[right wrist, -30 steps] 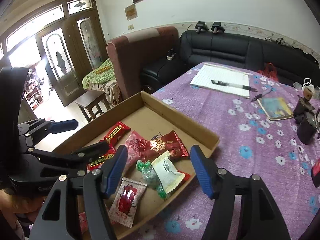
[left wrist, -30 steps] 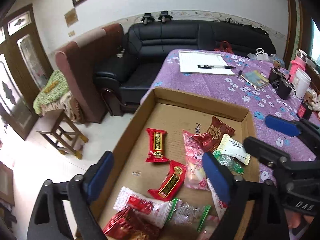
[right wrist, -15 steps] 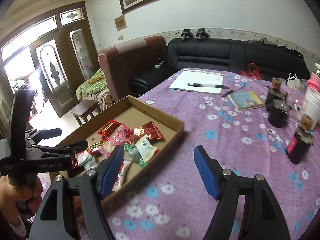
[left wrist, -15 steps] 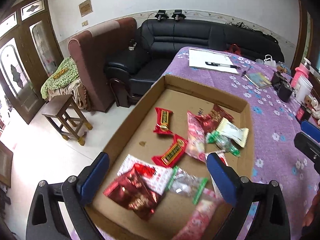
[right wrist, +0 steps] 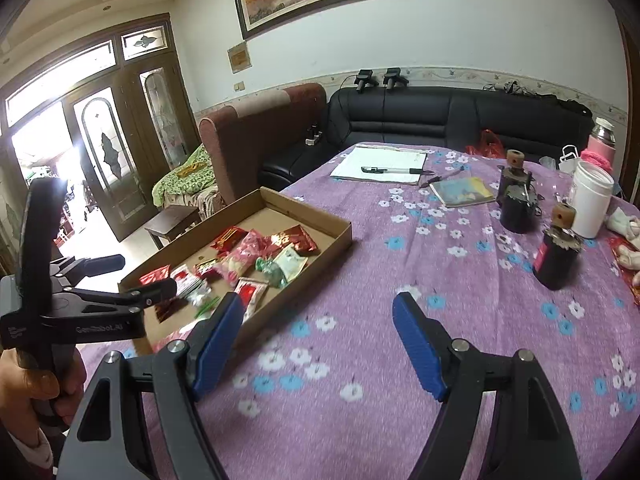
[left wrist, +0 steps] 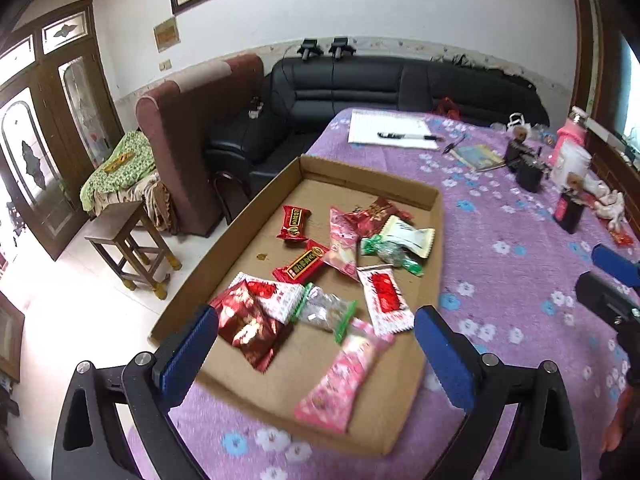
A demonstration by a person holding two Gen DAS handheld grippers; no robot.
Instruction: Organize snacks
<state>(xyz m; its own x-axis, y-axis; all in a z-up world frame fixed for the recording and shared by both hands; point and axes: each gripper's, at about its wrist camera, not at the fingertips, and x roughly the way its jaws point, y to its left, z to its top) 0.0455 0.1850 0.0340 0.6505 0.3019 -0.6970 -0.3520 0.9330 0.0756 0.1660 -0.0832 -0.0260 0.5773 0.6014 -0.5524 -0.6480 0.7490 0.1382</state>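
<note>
Eleven snack packets [left wrist: 385, 297], one box [left wrist: 437, 216]

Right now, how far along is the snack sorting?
Done: the snacks all lie in the cardboard tray, though jumbled and overlapping, like the red foil packet on its neighbour. In hand: nothing; left tool and right tool are both open and empty, the right one's jaws just opening over the purple tablecloth. Left: any tidier arranging.

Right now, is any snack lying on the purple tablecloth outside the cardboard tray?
No, every snack packet lies inside the cardboard tray; around it the purple tablecloth holds none.
</note>
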